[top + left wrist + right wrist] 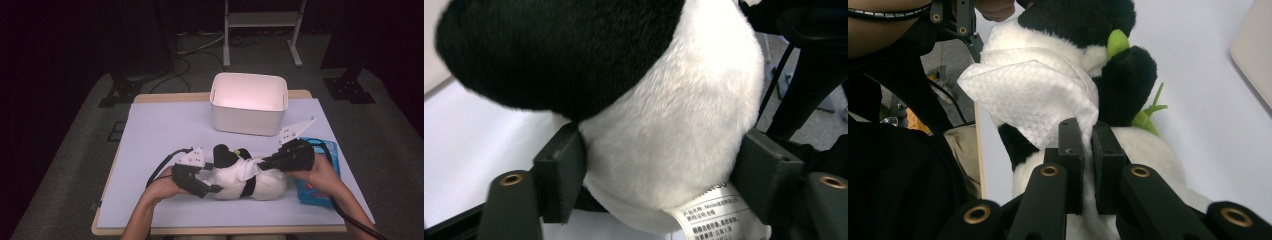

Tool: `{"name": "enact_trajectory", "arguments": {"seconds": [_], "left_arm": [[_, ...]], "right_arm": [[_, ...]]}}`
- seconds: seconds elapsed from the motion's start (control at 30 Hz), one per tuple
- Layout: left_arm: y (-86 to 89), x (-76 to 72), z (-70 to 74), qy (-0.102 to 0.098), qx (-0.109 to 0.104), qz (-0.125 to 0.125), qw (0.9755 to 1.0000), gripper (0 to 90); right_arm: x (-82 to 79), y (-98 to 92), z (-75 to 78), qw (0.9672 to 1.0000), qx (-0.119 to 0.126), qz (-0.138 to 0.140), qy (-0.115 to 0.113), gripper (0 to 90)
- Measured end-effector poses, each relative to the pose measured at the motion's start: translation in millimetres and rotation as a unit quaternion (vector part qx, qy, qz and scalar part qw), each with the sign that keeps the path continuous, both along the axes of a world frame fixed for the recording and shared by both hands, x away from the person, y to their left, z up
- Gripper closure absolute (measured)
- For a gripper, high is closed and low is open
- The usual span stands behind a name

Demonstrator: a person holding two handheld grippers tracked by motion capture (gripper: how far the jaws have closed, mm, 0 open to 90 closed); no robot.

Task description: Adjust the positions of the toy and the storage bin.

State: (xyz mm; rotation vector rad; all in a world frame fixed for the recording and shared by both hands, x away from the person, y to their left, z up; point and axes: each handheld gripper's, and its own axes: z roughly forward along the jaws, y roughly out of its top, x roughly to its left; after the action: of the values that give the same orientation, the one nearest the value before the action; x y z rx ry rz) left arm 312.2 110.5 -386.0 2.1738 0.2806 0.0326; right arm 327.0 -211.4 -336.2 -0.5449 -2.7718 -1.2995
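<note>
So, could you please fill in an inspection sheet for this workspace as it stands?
Surface: pale mat on a wooden table.
Job's things: plush panda lying on the mat; white wipe draped over it.
Clutter: white bin at the far edge; blue pack by the right hand.
Grippers: left gripper straddles the panda's white body; right gripper shut on the wipe.
Cables: one trails from each gripper.
Surroundings: dark floor, stand legs, floor cables.
</note>
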Motion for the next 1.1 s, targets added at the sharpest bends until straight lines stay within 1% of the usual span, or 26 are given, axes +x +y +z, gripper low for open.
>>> {"name": "enact_trajectory", "arguments": {"seconds": [0.13,0.23,0.3,0.37,0.43,0.5,0.57,0.63,0.7,0.87,0.93,1.0,1.03,1.1], "left_arm": [[0.6,2.9,-3.3,0.020,-0.004,0.000,0.9998,19.2],[-1.5,3.9,-6.4,0.023,-0.015,-0.001,0.9996,17.4],[-3.6,4.0,-7.6,0.018,-0.022,-0.001,0.9996,18.7],[-3.7,3.3,-5.8,0.003,-0.025,0.002,0.9997,27.4],[-3.7,1.5,-1.8,-0.011,-0.027,0.004,0.9996,33.5],[-4.5,-0.8,3.1,-0.022,-0.031,0.004,0.9993,36.3],[-6.8,-3.9,7.3,-0.035,-0.025,-0.001,0.9991,37.4],[-8.1,-5.7,10.0,-0.042,-0.020,-0.003,0.9989,38.0],[-6.8,-6.1,12.3,-0.045,-0.017,-0.001,0.9988,38.7],[1.5,-7.8,24.4,-0.056,-0.026,0.004,0.9981,40.1],[4.0,-8.6,27.0,-0.059,-0.028,0.005,0.9978,40.4],[4.9,-8.3,25.9,-0.057,-0.023,0.006,0.9981,40.5],[4.8,-7.5,24.4,-0.052,-0.021,0.006,0.9984,40.5],[5.7,-5.7,22.0,-0.044,-0.023,0.009,0.9987,40.3]], "right_arm": [[-1.6,-3.3,-2.2,1.0000,0.005,0.000,0.001,84.7],[-3.6,-6.5,-4.6,1.0000,0.008,0.002,0.004,84.8],[-4.5,-8.4,-6.1,0.9999,0.009,0.000,0.003,84.8],[-4.6,-10.0,-6.3,0.9999,0.014,-0.003,0.008,84.8],[-4.3,-9.5,-4.4,0.9998,0.016,-0.005,0.005,84.8],[-3.1,-7.6,-0.8,0.9997,0.023,-0.004,0.000,84.7],[-1.9,-1.5,4.1,0.9997,0.022,0.000,-0.006,84.8],[-0.4,4.9,8.0,0.9995,0.029,0.004,-0.009,84.8],[1.0,10.6,12.4,0.9994,0.033,0.007,-0.013,84.8],[2.4,20.4,23.9,0.9986,0.047,0.013,-0.024,84.7],[2.1,21.6,25.3,0.9986,0.045,0.013,-0.026,84.8],[2.0,20.4,23.8,0.9988,0.041,0.015,-0.021,84.8],[1.7,19.5,21.6,0.9991,0.036,0.014,-0.018,84.8],[-0.1,17.4,14.9,0.9996,0.020,0.011,-0.014,84.8]]}}
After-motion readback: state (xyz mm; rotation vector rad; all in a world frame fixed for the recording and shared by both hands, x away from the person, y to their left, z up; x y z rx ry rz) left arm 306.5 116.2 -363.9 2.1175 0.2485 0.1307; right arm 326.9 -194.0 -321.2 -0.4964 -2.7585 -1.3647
